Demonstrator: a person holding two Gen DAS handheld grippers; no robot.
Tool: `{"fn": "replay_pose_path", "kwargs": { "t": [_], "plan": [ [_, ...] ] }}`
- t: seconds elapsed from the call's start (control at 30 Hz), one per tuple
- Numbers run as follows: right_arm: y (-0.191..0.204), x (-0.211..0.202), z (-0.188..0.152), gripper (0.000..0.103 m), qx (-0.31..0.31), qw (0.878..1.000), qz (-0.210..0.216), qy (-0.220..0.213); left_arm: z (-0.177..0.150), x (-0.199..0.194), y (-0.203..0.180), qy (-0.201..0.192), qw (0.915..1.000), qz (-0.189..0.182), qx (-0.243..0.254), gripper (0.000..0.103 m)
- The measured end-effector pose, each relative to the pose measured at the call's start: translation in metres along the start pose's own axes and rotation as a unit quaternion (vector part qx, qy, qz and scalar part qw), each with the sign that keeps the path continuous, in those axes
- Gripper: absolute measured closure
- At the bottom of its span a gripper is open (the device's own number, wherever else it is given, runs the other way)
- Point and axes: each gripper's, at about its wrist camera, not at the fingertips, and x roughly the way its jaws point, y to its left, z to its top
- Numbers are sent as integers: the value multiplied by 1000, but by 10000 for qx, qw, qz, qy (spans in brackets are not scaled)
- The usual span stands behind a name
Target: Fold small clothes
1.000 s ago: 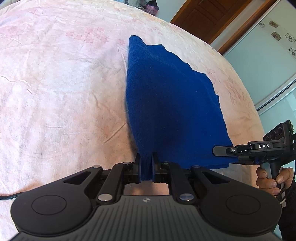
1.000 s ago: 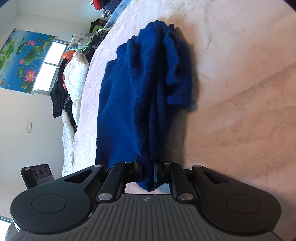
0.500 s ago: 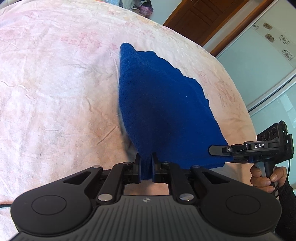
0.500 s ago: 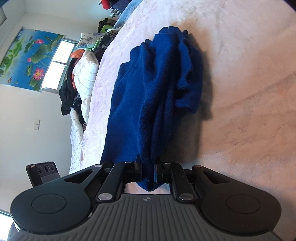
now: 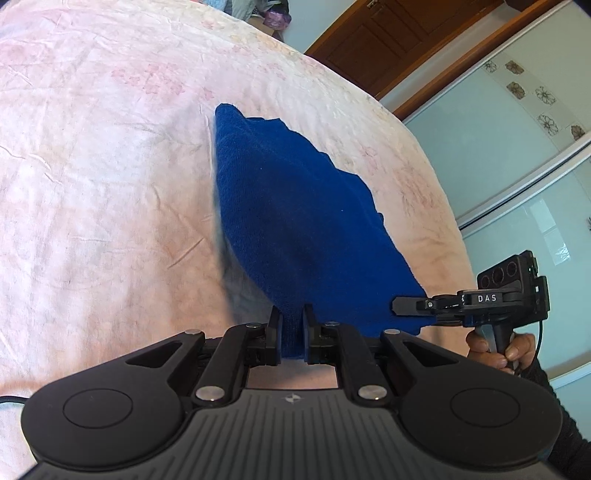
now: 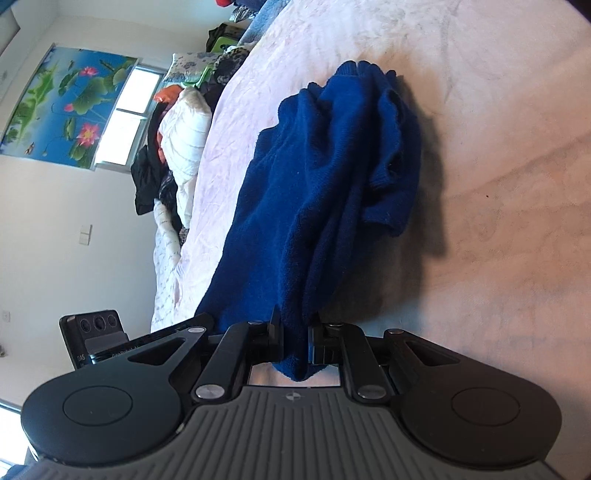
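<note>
A dark blue knit garment (image 5: 295,218) lies stretched over the pale pink bedsheet (image 5: 103,177). My left gripper (image 5: 291,314) is shut on its near edge. My right gripper (image 6: 295,325) is shut on another edge of the same garment (image 6: 325,177), whose far part is bunched in folds. In the left wrist view the right gripper (image 5: 402,306) shows at the right, holding the garment's corner, with a hand on its grip.
A pile of clothes and a white pillow (image 6: 177,147) lie at the far end of the bed. A wooden door (image 5: 388,33) and a pale wardrobe (image 5: 517,147) stand beyond the bed. A window and flower picture (image 6: 70,107) are on the wall.
Both grippers have stayed shut on the garment and lifted and drawn back a little, so the garment sits farther away and more of the bed shows.
</note>
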Motion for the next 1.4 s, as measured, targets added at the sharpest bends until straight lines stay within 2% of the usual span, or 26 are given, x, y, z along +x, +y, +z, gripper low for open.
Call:
{"fn": "replay_pose_path", "kwargs": {
  "t": [0.07, 0.13, 0.23, 0.3, 0.33, 0.37, 0.4, 0.43, 0.47, 0.5, 0.53, 0.57, 0.6, 0.63, 0.7, 0.8, 0.87, 0.93, 0.97, 1.03, 1.1, 1.17, 1.23, 1.27, 1.33, 1.4],
  "plan": [
    [-7, 0, -2, 87, 32, 9999, -118, 26, -7, 13, 8, 168, 9997, 174, -25, 94],
    [-20, 6, -6, 87, 135, 9994, -299, 75, -15, 32, 20, 369, 9980, 498, -101, 93],
    [-36, 12, -15, 82, 260, 9988, -412, -25, -22, 33, 24, 201, 9984, 530, 58, 91],
    [-37, 8, -22, 76, 232, 9986, -387, -260, -26, 26, 11, 41, 9951, 865, 485, 87],
    [-37, 3, -27, 75, 231, 9982, -383, -409, -29, 21, 1, -112, 9895, 1189, 815, 82],
    [-34, -2, -31, 72, 165, 9970, -472, -597, -33, 14, -11, -318, 9801, 1543, 1207, 82],
    [-28, -9, -34, 72, 3, 9945, -645, -820, -37, 8, -21, -495, 9699, 1816, 1548, 81],
    [-21, -16, -36, 72, -201, 9908, -870, -1017, -42, 1, -36, -723, 9555, 2062, 1984, 81],
    [-13, -23, -37, 71, -427, 9849, -1141, -1228, -42, -5, -45, -947, 9465, 2113, 2248, 81],
    [-1, -28, -36, 70, -720, 9743, -1498, -1522, -42, -8, -53, -1141, 9420, 2059, 2392, 81],
    [7, -31, -34, 67, -903, 9666, -1677, -1716, -39, -9, -61, -1316, 9396, 1943, 2493, 76],
    [14, -31, -25, 63, -1054, 9621, -1693, -1858, -35, -3, -67, -1427, 9389, 1836, 2539, 71],
    [19, -28, -12, 61, -1121, 9618, -1600, -1917, -30, 5, -72, -1463, 9388, 1777, 2561, 58],
    [23, -22, 2, 61, -1130, 9630, -1528, -1913, -23, 19, -76, -1453, 9388, 1811, 2543, 50],
    [30, -4, 33, 61, -1169, 9649, -1396, -1892, -11, 45, -80, -1373, 9381, 1949, 2514, 50],
    [35, 29, 75, 60, -1093, 9733, -1179, -1639, -1, 81, -83, -1224, 9309, 2181, 2663, 50],
    [33, 55, 99, 57, -1009, 9770, -1273, -1379, 2, 99, -76, -1051, 9290, 2318, 2685, 48],
    [21, 73, 115, 69, -787, 9752, -1612, -1300, 5, 108, -70, -1030, 9313, 2275, 2651, 43],
    [14, 74, 120, 76, -786, 9748, -1545, -1405, 4, 107, -66, -1024, 9342, 2225, 2595, 43],
    [3, 72, 129, 82, -523, 9776, -1416, -1464, 6, 109, -61, -1026, 9389, 2136, 2495, 40],
    [-6, 70, 133, 101, -325, 9779, -1436, -1485, 6, 112, -58, -1102, 9372, 2075, 2579, 36],
    [-15, 68, 135, 101, -200, 9776, -1406, -1551, 6, 108, -58, -1091, 9365, 2054, 2624, 36],
    [-13, 62, 128, 98, -25, 9759, -1441, -1638, 4, 97, -60, -1174, 9362, 2043, 2609, 36],
    [-5, 57, 119, 81, -106, 9729, -1517, -1744, 0, 89, -61, -1261, 9355, 2044, 2592, 37],
    [17, 41, 93, 69, -533, 9672, -1462, -2007, -10, 72, -64, -1355, 9339, 2004, 2631, 37],
    [35, 29, 62, 56, -943, 9668, -1157, -2074, -15, 66, -63, -1323, 9350, 2010, 2606, 37]
  ]
}}
